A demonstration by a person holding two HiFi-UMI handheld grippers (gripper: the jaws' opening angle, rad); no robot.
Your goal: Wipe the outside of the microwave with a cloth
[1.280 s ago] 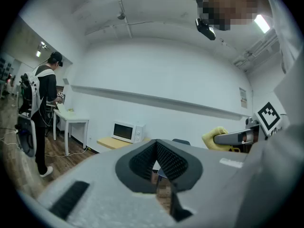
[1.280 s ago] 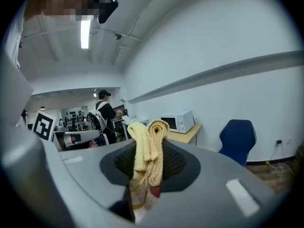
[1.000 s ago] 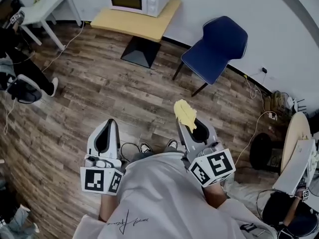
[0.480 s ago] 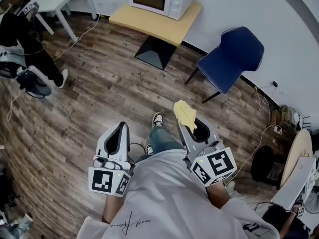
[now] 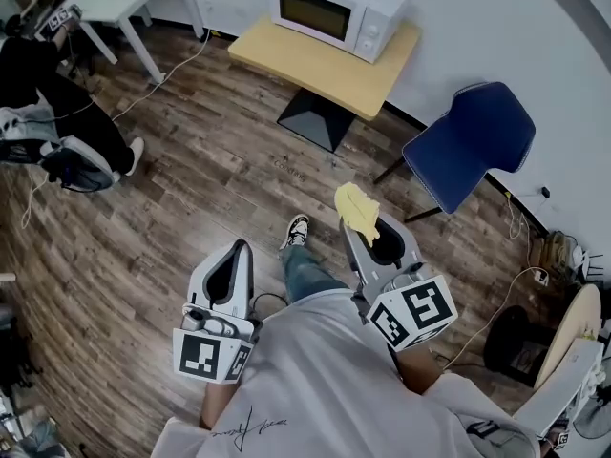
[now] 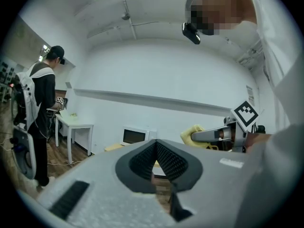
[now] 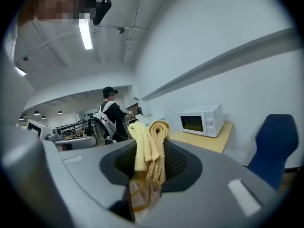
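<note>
Our right hand-held gripper (image 5: 366,235) is clamped on the yellow cloth (image 7: 150,144), which sticks up past its tips. Our left hand-held gripper (image 6: 156,151) has its jaws together, nothing between them. The microwave (image 5: 336,15) stands on its surface (image 5: 368,82), well ahead of both.

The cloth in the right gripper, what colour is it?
Pale yellow. The cloth shows best in the right gripper view.

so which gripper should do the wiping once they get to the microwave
Right. The right gripper is shut on the yellow cloth, and the microwave stands ahead on its table. The left gripper is shut and empty.
</note>
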